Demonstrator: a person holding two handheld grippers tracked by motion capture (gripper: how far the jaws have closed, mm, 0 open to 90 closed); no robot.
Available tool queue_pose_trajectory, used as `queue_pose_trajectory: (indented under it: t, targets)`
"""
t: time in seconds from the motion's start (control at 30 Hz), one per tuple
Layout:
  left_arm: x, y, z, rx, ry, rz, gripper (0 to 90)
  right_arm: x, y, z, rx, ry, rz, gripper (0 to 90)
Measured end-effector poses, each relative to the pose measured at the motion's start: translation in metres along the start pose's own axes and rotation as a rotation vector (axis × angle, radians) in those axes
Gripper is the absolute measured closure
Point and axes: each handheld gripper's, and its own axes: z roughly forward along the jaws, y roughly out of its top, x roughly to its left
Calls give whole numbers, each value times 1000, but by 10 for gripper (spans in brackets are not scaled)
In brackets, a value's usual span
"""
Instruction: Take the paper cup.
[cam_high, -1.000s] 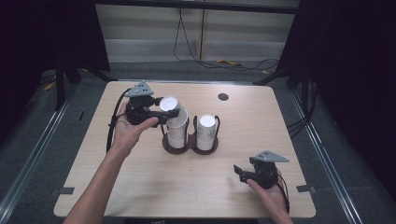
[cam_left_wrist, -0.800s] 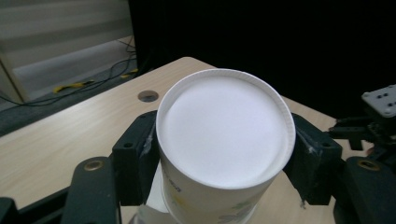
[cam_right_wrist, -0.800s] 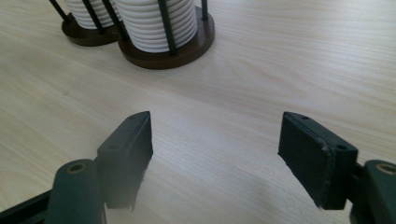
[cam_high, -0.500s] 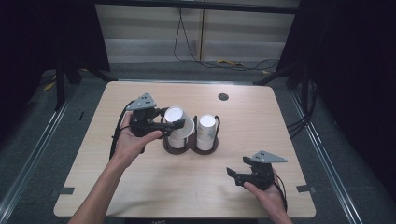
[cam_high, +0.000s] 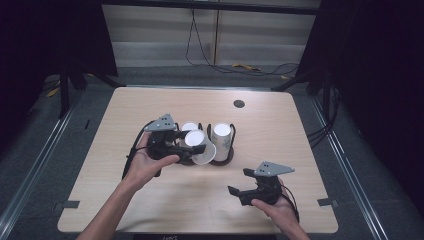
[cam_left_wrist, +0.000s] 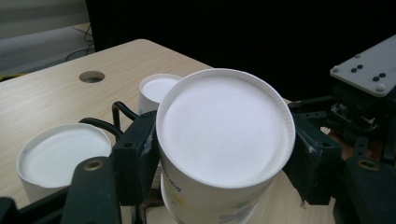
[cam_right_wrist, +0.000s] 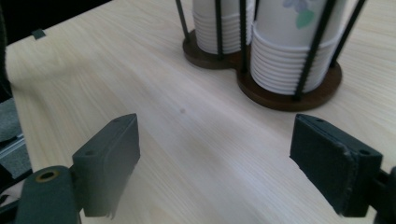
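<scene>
white paper cup (cam_left_wrist: 224, 135) is clamped, base toward camera, in the left gripper (cam_high: 187, 148), hiding its rim; the right gripper (cam_right_wrist: 215, 158) at five o'clock has just been opening its fingers, empty.

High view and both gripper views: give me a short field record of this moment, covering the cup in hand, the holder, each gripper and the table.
held item: white paper cup, upside down and tilted, clear of the stacks
left gripper: shut on the paper cup, beside the holder's left side
right gripper: open, nothing between the jaws, which have just been opening; low over the table's near right
cup holder: dark two-ring wire rack, a stack of white cups in each ring
table: light wood, round hole near the far edge
</scene>
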Motion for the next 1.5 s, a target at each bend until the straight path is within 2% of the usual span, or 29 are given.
queue_pose_trajectory:
  t: [0.03,0.1,0.17,0.23,0.33,0.4,0.53,0.6,0.7,0.83,0.9,1.13,1.27,1.43,1.5]
  targets:
    - [1,-2,1,-11,-18,-12,343,2,2,2,-2,10,1,165]
    - [1,-6,2,-22,-8,-3,346,7,6,7,-4,28,-12,165]
    - [1,-9,3,-33,-25,-11,347,12,12,11,0,45,-40,165]
    - [1,-12,4,-14,-20,4,347,16,19,14,-13,61,-60,165]
    - [0,-15,3,-29,-54,-13,347,18,23,18,-43,79,-54,163]
    - [-3,-18,2,-7,-56,8,347,19,21,20,-57,90,-51,163]
    - [-12,-28,1,40,-81,33,345,22,16,18,-60,117,-68,163]
    - [-15,-30,1,48,-101,46,345,22,15,16,-71,129,-60,163]
    - [-15,-29,2,35,-129,31,345,19,16,13,-97,150,-50,160]
    - [-20,-31,6,37,-150,33,345,19,16,12,-119,158,-56,157]
    - [-22,-33,10,20,-148,28,344,19,17,12,-121,166,-56,157]
    - [-30,-40,23,30,-179,14,345,21,17,16,-112,169,-80,135]
    - [-33,-39,24,18,-208,1,345,21,16,17,-110,187,-94,135]
    - [-38,-34,21,-5,-243,-14,345,21,16,14,-155,226,-101,134]
    - [-40,-32,21,-4,-244,0,346,21,16,13,-164,233,-99,134]
